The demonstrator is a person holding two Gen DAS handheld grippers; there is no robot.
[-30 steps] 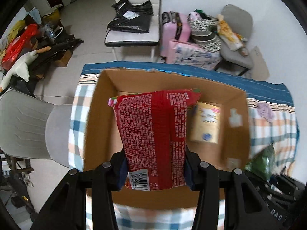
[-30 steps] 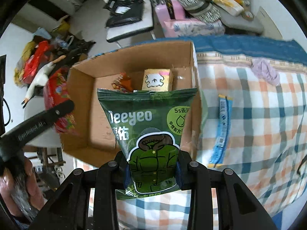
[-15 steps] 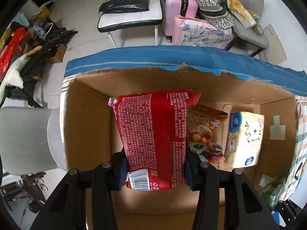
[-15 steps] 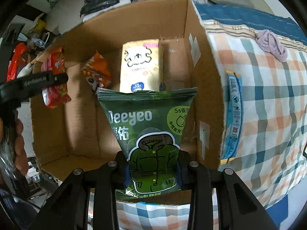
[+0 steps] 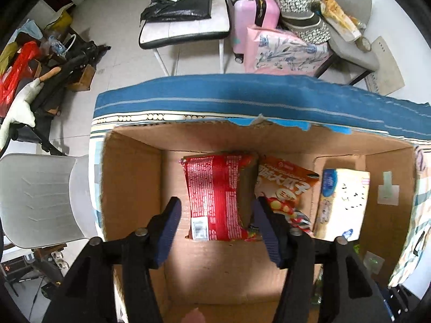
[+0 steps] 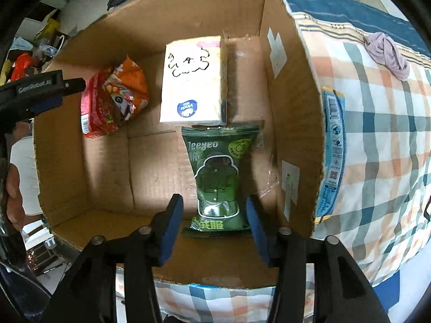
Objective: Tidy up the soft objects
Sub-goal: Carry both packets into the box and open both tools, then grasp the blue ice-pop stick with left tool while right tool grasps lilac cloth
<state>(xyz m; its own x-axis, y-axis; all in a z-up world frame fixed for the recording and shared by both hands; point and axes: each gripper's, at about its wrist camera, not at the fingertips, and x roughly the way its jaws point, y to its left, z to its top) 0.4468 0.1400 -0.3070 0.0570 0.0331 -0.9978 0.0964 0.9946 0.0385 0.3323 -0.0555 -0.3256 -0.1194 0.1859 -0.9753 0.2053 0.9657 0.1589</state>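
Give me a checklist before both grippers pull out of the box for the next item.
1. Left gripper open, red pack released: ok.
2. Right gripper open, green pack released: ok.
3. Both packs lying on the box floor: ok.
4. Left gripper free of the orange bag: cannot tell, its right finger overlaps the bag in the left wrist view.
5. Next item ready: blue pack on the cloth beside the box: ok.

Cluttered home: chairs (image 5: 186,31), suitcase (image 5: 249,16)
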